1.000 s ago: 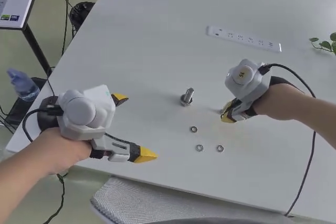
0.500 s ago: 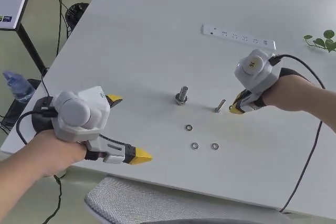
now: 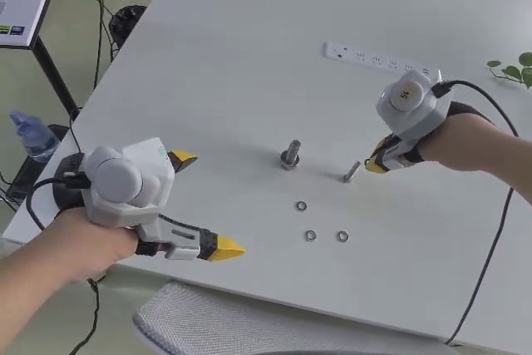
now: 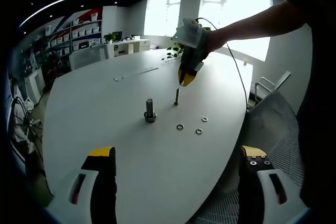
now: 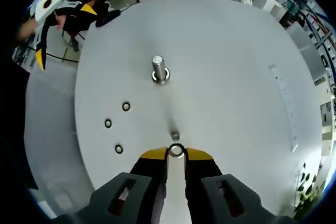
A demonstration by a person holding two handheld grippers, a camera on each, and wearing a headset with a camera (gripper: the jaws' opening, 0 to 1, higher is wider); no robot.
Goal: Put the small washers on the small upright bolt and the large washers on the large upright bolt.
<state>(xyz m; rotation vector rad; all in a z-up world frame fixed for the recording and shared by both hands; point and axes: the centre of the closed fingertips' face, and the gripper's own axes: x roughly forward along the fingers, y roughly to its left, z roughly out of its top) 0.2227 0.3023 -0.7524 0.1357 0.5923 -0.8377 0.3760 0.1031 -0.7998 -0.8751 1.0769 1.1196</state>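
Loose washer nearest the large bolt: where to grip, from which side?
Pinch the washer across its outer rim, coming straight down from above. It lies flat on the table, probably too thin for a side approach, with bare surface around it for the jaws.

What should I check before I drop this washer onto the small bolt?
1. Washer gripped: ok, it sits between the right gripper jaw tips.
2. Small bolt upright: ok.
3. Washer centred over the bolt top: not ok, it is just short of it.
4. Washer size matches this bolt: cannot tell.
5. Left gripper out of the way: ok, open and far from the small bolt.
6. Loose washers clear of the path: ok, three lie apart from the small bolt.
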